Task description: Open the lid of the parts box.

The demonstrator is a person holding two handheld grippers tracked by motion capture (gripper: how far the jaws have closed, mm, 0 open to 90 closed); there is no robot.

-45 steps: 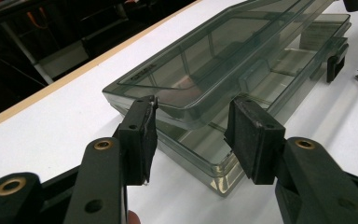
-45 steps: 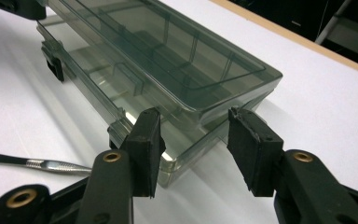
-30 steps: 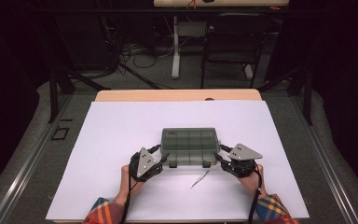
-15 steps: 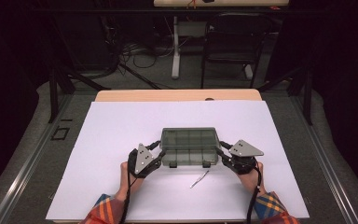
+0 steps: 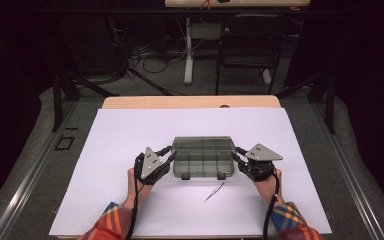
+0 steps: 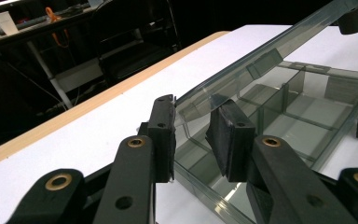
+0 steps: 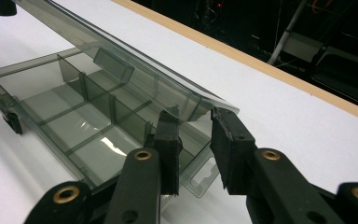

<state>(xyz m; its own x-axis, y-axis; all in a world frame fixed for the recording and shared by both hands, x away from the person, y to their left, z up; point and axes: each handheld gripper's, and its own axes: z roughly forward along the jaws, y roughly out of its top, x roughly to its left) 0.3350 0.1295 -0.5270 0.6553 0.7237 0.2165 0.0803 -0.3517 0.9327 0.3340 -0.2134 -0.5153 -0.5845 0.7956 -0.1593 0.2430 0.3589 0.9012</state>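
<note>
Looks like the lid-opening step on the smoky plastic organizer box (image 5: 202, 157). Its lid (image 6: 261, 56) is raised a bit. The left gripper (image 6: 193, 135) and right gripper (image 7: 196, 140) have just been closing, each with a lid corner between its jaws; the pads aren't clearly clamped yet. Next move probably needs both to pinch evenly and swing up together. Tweezers (image 5: 214, 191) sit nearby.

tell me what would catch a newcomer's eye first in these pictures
The smoky see-through plastic box in the middle of the white table, its lid partly lifted. The left gripper and right gripper flank it, one at each end, jaws just closing around the lid's edge. A thin metal tool lies just in front.
</note>
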